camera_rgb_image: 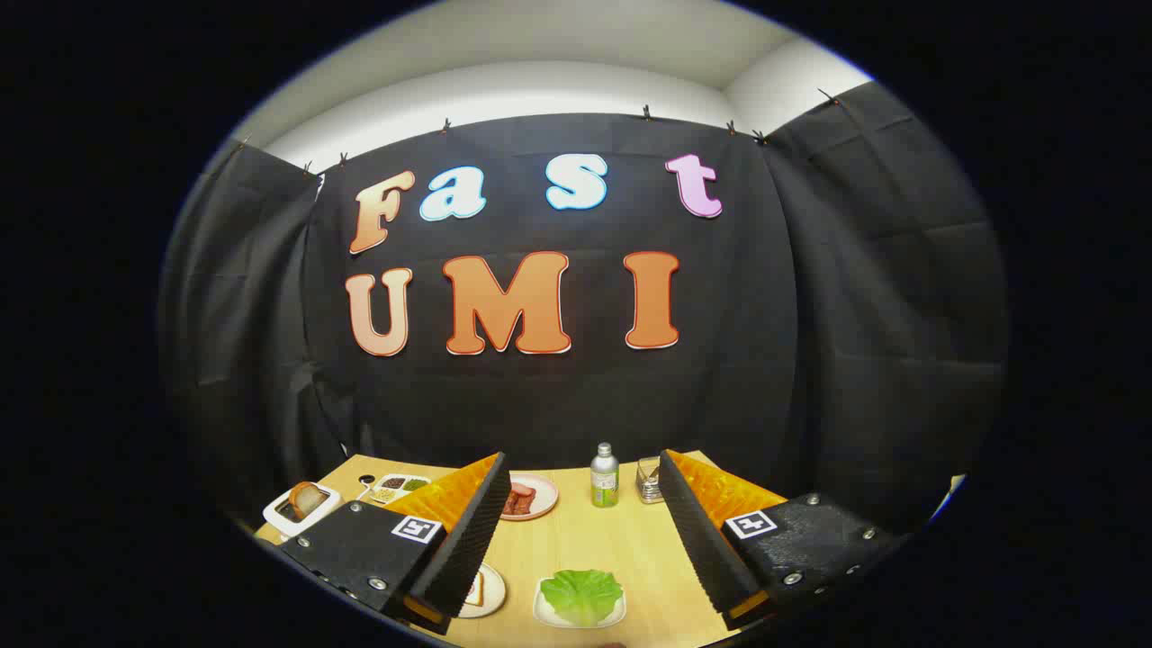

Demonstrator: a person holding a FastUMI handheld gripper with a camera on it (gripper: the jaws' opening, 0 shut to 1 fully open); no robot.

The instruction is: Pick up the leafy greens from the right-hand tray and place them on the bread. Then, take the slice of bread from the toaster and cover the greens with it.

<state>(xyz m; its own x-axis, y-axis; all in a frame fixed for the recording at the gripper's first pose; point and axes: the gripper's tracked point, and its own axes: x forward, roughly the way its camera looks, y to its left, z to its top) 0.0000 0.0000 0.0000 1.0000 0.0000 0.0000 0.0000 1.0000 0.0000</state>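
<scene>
Gripper (585, 540): stood above the near end of the wooden table (630, 549), fingers spread wide, nothing between them, no contact w/ any item.
Left finger (468, 531): ran from approx. 7 o'clock up toward 11 o'clock; its tip overlapped the near edge of the meat plate.
Right finger (697, 531): ran from approx. 5 o'clock up toward 1 o'clock; tip sat just beside the metal tin.
Leafy greens (581, 594): lay on a white tray (545, 614) between the fingers, at approx. 6 o'clock from the gap centre, near table edge; not gripped.
Bread on plate (474, 589): a slice on a round plate (493, 594), just beside the tray at its 9 o'clock; partly hidden behind the left finger.
Toaster (301, 511): white, at approx. 10 o'clock, beyond the left finger, far-left corner of table; a slice of bread (309, 498) stood upright in it.
Divided dish (399, 487): at 2 o'clock from the toaster; compartments held small dark, green and pale contents, type could not be told.
Meat plate (529, 496): at approx. 11 o'clock, beyond the gap; held reddish slices.
Bottle (604, 475): upright at 12 o'clock, green label, pale cap.
Metal tin (648, 481): just beside the bottle at its 3 o'clock.
</scene>
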